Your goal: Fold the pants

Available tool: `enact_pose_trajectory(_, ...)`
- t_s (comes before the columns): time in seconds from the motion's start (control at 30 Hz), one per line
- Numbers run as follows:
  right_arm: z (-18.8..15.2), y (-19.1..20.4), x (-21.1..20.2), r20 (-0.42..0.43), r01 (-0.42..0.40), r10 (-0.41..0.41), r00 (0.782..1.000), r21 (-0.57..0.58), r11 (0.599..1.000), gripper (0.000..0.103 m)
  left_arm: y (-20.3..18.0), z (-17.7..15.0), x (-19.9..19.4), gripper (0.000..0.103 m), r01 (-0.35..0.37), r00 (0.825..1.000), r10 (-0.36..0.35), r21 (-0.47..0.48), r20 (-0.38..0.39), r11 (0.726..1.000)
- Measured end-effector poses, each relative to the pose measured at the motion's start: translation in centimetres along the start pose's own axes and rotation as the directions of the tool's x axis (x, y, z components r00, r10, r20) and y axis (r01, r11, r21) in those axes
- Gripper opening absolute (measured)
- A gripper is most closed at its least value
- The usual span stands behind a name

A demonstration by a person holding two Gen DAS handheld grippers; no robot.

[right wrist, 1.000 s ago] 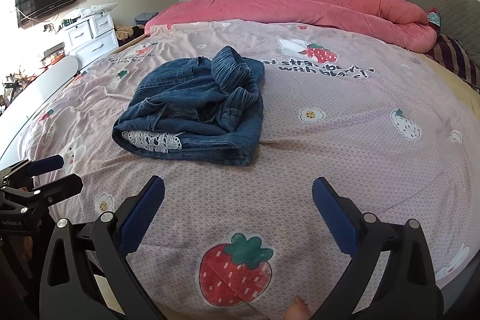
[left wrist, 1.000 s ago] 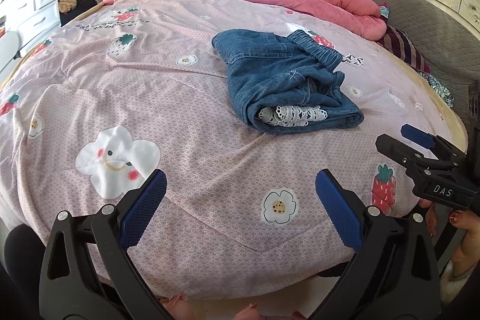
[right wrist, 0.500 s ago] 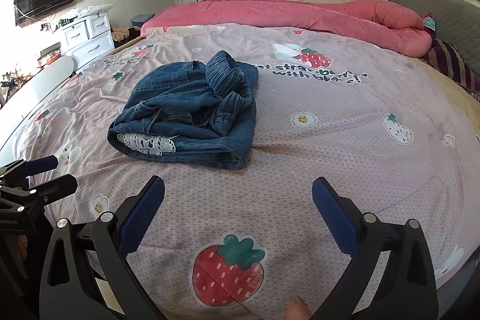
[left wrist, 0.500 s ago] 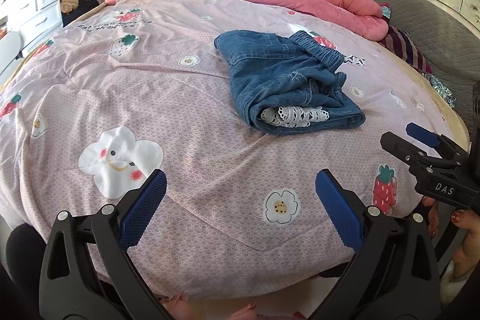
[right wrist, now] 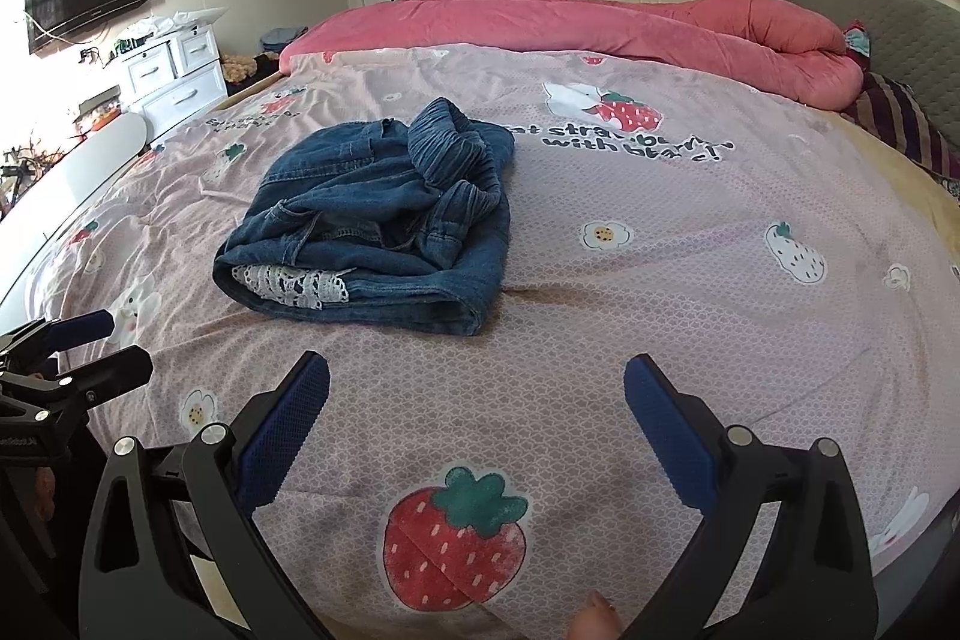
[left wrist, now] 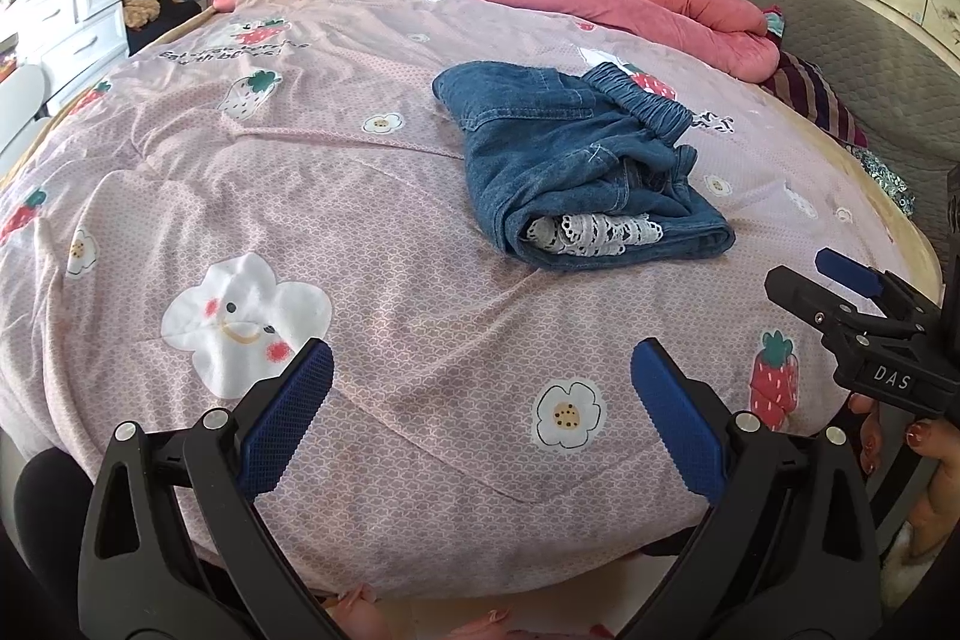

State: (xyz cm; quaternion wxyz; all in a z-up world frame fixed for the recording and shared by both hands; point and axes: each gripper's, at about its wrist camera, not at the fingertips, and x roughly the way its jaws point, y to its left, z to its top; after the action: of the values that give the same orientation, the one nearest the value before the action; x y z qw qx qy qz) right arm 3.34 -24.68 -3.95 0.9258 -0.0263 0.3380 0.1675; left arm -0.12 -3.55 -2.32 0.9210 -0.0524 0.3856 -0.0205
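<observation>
pants (left wrist: 570, 172): folded into a bundle on the bed (left wrist: 360, 232) — looks done to me
left gripper (left wrist: 480, 400): I've got it wide open, empty
right gripper (right wrist: 477, 418): same — clear of the denim

Both wrist views low at bed (left wrist: 372, 244) (right wrist: 690, 280) edge, facing across; share folded pants (left wrist: 576, 172) (right wrist: 384, 214) (mid-distance).

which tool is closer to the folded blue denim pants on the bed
Neither clearly; it is about even. The left tool hangs open at the bed's near edge, left of the folded blue denim pants. The right tool hangs open, right of them.
</observation>
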Motion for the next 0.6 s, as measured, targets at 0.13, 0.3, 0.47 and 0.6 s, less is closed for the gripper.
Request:
enact_pose_trajectory(0.13, -0.01, -0.01, -0.01, 0.000, -0.002, 0.002, 1.000, 0.004, 1.000, 0.098, 0.02, 0.01, 0.09, 0.094, 0.000, 1.000, 0.000, -0.002, -0.001, 1.000)
enact_pose_trajectory(0.3, -0.04, 0.04, 0.01, -0.005, -0.003, 0.003, 1.000, 0.004, 1.000, 0.098, -0.02, 0.00, 0.16, 0.094, -0.002, 1.000, 0.002, 0.001, -0.002, 1.000)
enact_pose_trajectory(0.47, -0.10, 0.16, 0.05, -0.010, -0.006, 0.006, 1.000, 0.002, 1.000, 0.098, 0.02, -0.01, 0.14, 0.094, -0.003, 1.000, 0.003, 0.002, -0.004, 1.000)
enact_pose_trajectory(0.6, -0.07, 0.13, 0.11, -0.011, -0.005, 0.005, 1.000, 0.004, 1.000, 0.098, -0.02, -0.04, 0.15, 0.094, -0.005, 1.000, 0.005, 0.006, -0.005, 1.000)
